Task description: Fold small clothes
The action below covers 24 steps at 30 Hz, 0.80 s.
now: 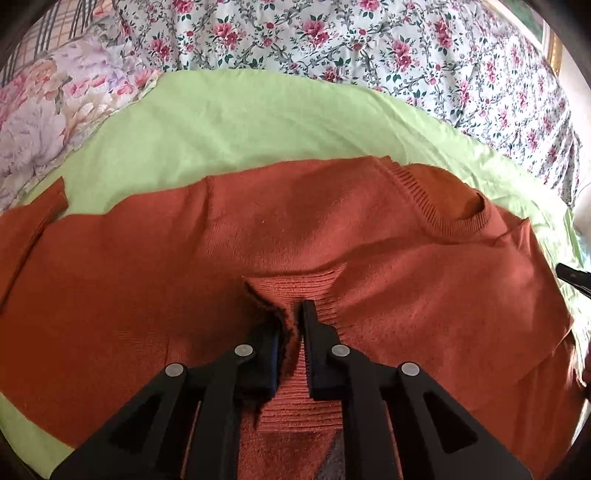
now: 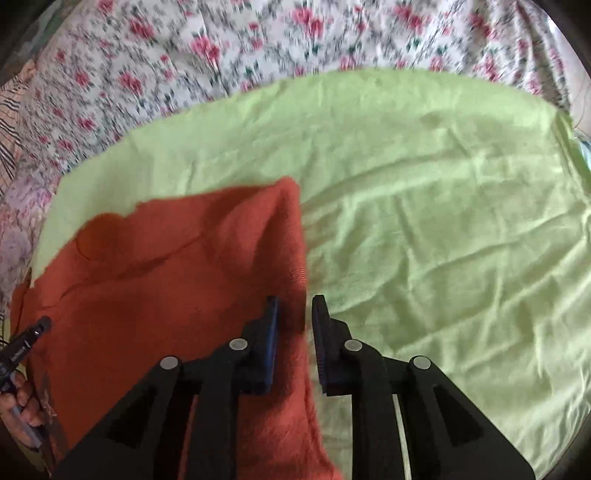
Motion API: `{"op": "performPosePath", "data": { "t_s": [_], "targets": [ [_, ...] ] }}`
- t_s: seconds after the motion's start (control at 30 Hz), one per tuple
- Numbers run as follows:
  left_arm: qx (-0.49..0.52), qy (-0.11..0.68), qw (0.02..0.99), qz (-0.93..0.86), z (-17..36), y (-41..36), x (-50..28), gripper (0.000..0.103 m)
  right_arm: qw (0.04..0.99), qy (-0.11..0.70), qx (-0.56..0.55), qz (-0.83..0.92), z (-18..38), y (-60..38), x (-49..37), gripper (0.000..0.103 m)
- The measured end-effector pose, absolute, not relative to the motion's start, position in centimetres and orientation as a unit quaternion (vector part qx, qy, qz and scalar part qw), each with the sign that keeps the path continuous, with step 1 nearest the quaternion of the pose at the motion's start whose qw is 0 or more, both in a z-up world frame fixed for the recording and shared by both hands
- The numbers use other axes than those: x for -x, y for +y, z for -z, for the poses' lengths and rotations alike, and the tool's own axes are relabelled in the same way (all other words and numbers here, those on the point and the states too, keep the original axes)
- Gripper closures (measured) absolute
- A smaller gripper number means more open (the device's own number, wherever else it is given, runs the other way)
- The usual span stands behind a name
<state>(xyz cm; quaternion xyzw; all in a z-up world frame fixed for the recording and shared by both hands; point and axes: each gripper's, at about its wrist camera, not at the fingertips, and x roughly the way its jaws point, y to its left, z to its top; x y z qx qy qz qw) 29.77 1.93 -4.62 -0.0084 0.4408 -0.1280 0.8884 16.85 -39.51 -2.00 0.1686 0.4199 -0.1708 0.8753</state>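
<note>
two grippers, left gripper [image 1: 295, 325] and right gripper [image 2: 295, 317], slightly parted, straddle a soft, limp rust sweater [image 1: 258, 229]; best pinched by its edges

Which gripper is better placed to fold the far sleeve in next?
Probably left: the left gripper sits mid-sweater, nearer the far sleeve. The right gripper sits at the opposite side edge.

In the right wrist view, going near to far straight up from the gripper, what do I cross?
right gripper → rust-orange sweater → green sheet → floral bedspread.
</note>
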Motion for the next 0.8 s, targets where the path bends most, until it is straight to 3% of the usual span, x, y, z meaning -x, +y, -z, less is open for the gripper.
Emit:
{"op": "performPosePath", "data": {
  "t_s": [0.23,0.33,0.47,0.8],
  "targets": [
    [0.003,0.442,0.891,0.106,3.7,3.9,-27.9,0.083,0.861,0.459,-0.177,0.128,4.8,-37.6,-15.8,0.078],
    [-0.001,0.422,0.903,0.078,2.2,6.7,-26.9,0.056,0.867,0.438,-0.201,0.127,3.0,-37.4,-14.6,0.07],
    [0.004,0.404,0.915,0.018,0.7,11.6,-27.5,0.033,0.887,0.411,-0.198,0.076,0.9,-34.3,-12.7,0.058],
    [-0.024,0.434,0.893,-0.116,3.1,21.2,-34.0,0.022,0.868,0.436,-0.235,-0.013,3.4,-26.7,-10.2,0.058]
  ]
}}
